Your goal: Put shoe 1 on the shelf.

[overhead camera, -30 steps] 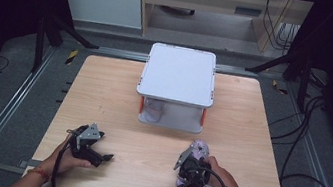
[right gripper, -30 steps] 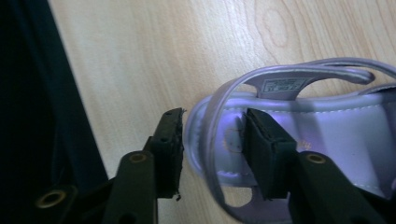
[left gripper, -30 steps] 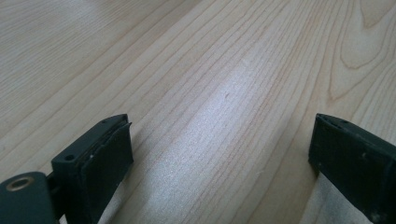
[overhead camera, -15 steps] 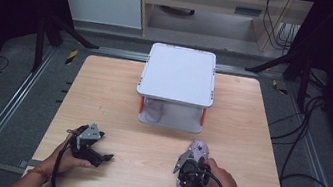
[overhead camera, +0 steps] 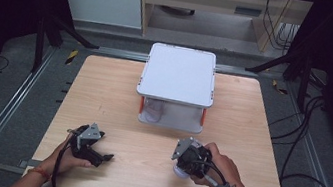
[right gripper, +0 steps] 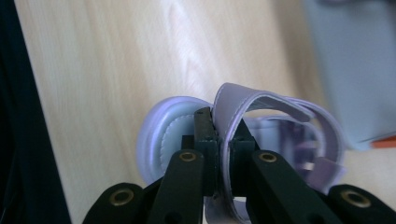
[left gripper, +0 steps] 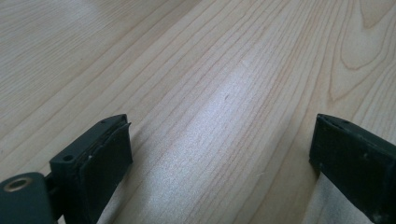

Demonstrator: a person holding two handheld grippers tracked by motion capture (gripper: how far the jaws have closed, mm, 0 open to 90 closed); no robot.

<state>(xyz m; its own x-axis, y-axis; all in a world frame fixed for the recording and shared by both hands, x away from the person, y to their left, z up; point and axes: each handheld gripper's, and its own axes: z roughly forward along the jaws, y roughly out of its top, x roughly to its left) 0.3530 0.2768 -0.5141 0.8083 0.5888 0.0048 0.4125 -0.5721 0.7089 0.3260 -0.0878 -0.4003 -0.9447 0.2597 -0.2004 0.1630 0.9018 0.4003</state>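
My right gripper point(right gripper: 223, 119) is shut on the lilac strap point(right gripper: 280, 105) of a small pale purple sandal point(right gripper: 161, 135); the strap loops up over the jaws and the rounded sole hangs behind them. In the high view the right gripper point(overhead camera: 185, 163) points down near the table's front right, with the sandal point(overhead camera: 181, 172) showing just under it. At the front left, my left gripper point(overhead camera: 103, 157) rests low on the wood. Its jaws stand wide apart in the left gripper view point(left gripper: 219, 135), with bare wood between them.
A white two-tier shelf point(overhead camera: 179, 72) with orange posts stands at the middle back of the wooden table point(overhead camera: 103, 93); its lower tier faces the grippers. The shelf's edge point(right gripper: 355, 65) appears blurred at the upper right of the right gripper view. Cables lie on the floor to the right.
The right gripper has risen slightly off the table with the sandal hanging from it. The left gripper has stayed where it was.
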